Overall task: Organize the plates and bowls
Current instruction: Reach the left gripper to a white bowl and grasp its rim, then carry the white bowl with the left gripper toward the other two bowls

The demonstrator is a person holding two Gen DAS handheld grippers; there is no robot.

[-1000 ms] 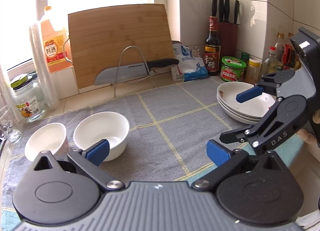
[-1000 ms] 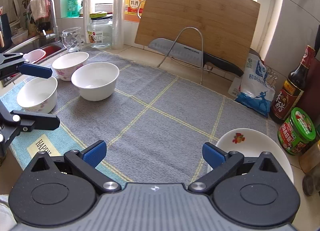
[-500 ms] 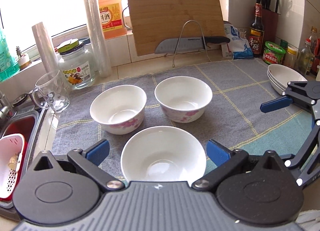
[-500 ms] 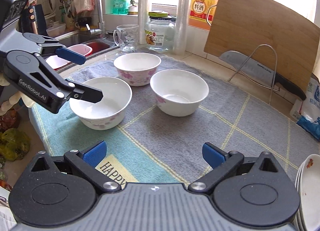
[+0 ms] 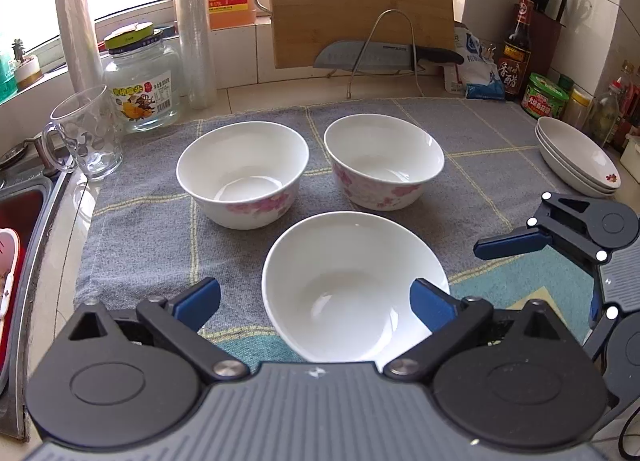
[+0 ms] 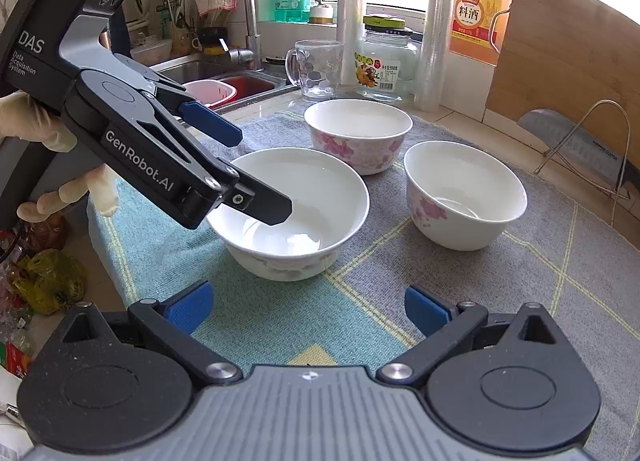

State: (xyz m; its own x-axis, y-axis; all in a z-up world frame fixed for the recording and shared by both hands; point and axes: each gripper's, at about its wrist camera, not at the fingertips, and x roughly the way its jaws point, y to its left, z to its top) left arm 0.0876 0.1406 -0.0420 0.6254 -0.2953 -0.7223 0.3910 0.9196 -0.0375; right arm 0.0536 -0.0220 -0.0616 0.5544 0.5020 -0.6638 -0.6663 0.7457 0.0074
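Observation:
Three white bowls with pink flowers stand on a grey mat (image 5: pixel 140 221). The near bowl (image 5: pixel 352 289) lies between the open fingers of my left gripper (image 5: pixel 316 299); its right pad (image 5: pixel 430 301) sits over the rim. The other two bowls (image 5: pixel 242 173) (image 5: pixel 384 161) stand behind it. In the right wrist view my left gripper (image 6: pixel 256 169) hangs over the near bowl (image 6: pixel 304 217), one finger inside it. My right gripper (image 6: pixel 306 307) is open and empty, just short of that bowl. A stack of plates (image 5: pixel 576 157) sits at the right.
A glass mug (image 5: pixel 86 133), a jar (image 5: pixel 140 77) and plastic-wrap rolls (image 5: pixel 194 21) stand at the back left. A sink (image 6: pixel 224 81) lies left of the mat. A cutting board (image 5: pixel 360 1) and knife on a rack (image 5: pixel 384 57) stand behind. Bottles and jars (image 5: pixel 546 95) crowd the right.
My left gripper has swung left from the plates to the bowls and closed in on the near bowl. My right gripper has turned left toward the same bowl.

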